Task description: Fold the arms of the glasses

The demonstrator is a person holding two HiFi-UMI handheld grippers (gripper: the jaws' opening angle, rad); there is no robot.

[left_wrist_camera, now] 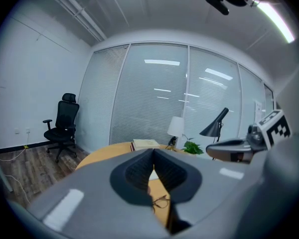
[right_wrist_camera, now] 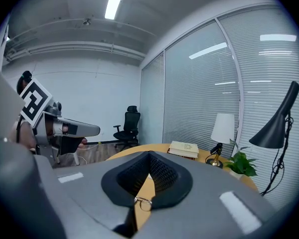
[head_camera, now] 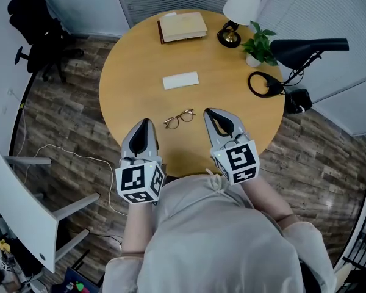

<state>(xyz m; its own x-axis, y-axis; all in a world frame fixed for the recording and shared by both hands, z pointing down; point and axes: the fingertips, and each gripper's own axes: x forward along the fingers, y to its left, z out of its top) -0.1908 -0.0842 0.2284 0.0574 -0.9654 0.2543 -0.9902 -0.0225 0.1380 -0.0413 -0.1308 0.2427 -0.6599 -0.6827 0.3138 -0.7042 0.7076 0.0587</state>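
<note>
A pair of thin-rimmed glasses (head_camera: 179, 118) lies on the round wooden table (head_camera: 140, 66), near its front edge. My left gripper (head_camera: 145, 123) hovers just left of the glasses and my right gripper (head_camera: 211, 113) just right of them, neither touching. Both are shut and hold nothing. The left gripper view looks past its closed tips (left_wrist_camera: 153, 153) at the glasses (left_wrist_camera: 160, 201) below. The right gripper view shows one lens (right_wrist_camera: 143, 203) under its closed tips (right_wrist_camera: 149, 156). How the glasses' arms lie is too small to tell.
Farther back on the table are a flat white case (head_camera: 180, 80), a book (head_camera: 182, 26), a white-shaded lamp (head_camera: 238, 8), a potted plant (head_camera: 259, 44) and a black desk lamp (head_camera: 308, 46). A black office chair (head_camera: 36, 32) stands at the far left, a white chair (head_camera: 24, 215) near left.
</note>
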